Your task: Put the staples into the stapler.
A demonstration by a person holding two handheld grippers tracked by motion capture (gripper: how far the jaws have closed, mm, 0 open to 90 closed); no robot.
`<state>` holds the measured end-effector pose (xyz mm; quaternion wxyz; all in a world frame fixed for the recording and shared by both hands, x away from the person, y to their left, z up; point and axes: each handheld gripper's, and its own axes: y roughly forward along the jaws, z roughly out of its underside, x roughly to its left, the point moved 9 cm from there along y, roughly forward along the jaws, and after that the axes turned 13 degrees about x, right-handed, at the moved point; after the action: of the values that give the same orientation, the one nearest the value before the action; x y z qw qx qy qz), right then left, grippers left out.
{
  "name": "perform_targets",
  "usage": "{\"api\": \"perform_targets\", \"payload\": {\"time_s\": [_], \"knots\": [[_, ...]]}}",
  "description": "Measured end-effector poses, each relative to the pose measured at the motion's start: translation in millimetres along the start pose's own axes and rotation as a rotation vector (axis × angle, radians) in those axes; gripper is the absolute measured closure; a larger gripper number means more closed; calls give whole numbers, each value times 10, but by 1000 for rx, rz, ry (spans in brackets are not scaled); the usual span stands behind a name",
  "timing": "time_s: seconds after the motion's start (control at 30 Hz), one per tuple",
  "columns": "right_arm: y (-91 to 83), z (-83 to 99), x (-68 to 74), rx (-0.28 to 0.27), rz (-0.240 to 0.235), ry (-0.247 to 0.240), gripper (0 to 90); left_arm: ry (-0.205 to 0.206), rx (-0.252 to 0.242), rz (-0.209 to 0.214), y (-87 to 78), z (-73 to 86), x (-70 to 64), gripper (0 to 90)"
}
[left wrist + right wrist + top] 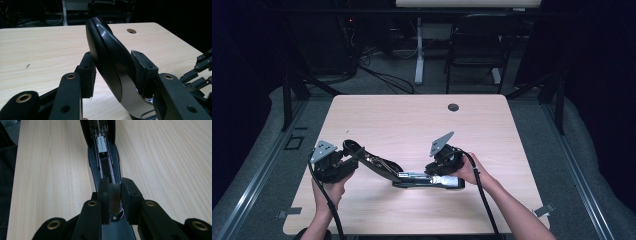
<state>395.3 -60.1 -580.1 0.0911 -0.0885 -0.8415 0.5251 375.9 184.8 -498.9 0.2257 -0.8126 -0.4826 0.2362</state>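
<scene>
A black stapler (412, 176) lies open near the front of the worktop (402, 120), its top arm (107, 67) swung up and clamped between the left gripper's (343, 159) fingers (86, 72). The right gripper (446, 161) holds a strip of staples (115, 198) over the open channel (106, 168). Loading appears underway; next, the strip must drop straight into the channel. Nothing on the worktop obstructs; a chair (477, 45) stands beyond.
</scene>
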Motion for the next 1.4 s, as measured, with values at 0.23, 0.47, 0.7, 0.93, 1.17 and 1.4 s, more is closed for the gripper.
{"api": "perform_targets", "payload": {"time_s": [0.23,0.47,0.7,0.93,1.17,1.4], "knots": [[34,-12,7,-14,7,-6,783,0,-1,0,3,1,2,571],[73,-28,6,-16,-8,-22,784,-1,-1,-3,3,3,3,572],[84,-16,-8,-8,-24,-39,784,-3,0,-7,6,9,2,571],[90,-11,-8,-8,-35,-61,783,-4,0,-12,11,13,-11,572],[132,-22,-2,21,-40,-91,782,-4,3,-10,7,23,-10,571],[133,-31,1,34,-32,-101,782,-5,4,-10,2,30,-9,571]]}}
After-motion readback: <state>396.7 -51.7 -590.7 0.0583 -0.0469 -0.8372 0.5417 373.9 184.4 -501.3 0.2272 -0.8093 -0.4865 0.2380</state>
